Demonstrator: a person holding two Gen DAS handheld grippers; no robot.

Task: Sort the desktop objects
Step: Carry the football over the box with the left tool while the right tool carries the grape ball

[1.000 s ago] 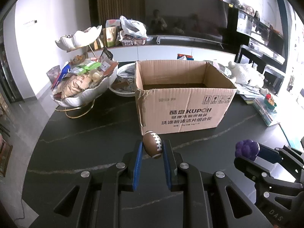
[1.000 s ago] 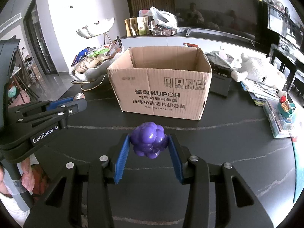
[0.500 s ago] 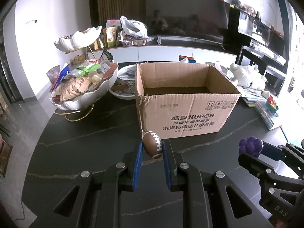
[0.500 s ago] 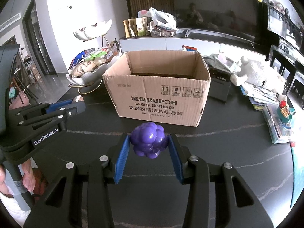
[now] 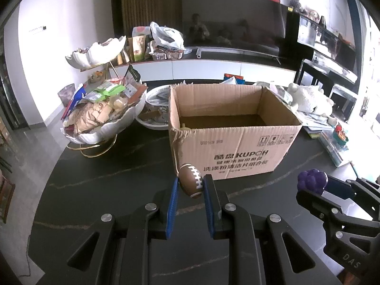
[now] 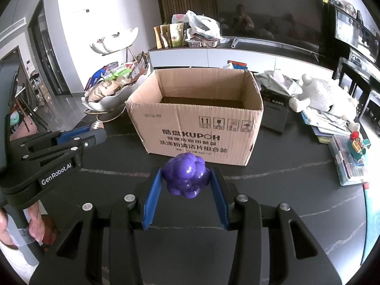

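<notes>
My left gripper point(image 5: 190, 182) is shut on a small brown toy football point(image 5: 191, 180), held above the dark table just before the near wall of an open cardboard box point(image 5: 237, 149). My right gripper point(image 6: 186, 178) is shut on a purple toy grape bunch point(image 6: 186, 175), also in front of that box point(image 6: 197, 130). Each gripper shows in the other's view: the right one with the grapes point(image 5: 312, 180) at the right, the left one with the football point(image 6: 97, 125) at the left. Something pale lies in the box's left corner; the rest of its inside is hidden.
A white shell-shaped stand point(image 5: 104, 118) heaped with snack packets is left of the box, a white bowl point(image 5: 154, 109) behind it. A white plush toy point(image 6: 325, 95), papers and a clear case point(image 6: 349, 163) crowd the right side. A person's fingers point(image 6: 35, 223) hold the left handle.
Both grippers have come closer to the box and a little higher, so more of its inside shows. Both grips are unchanged.
</notes>
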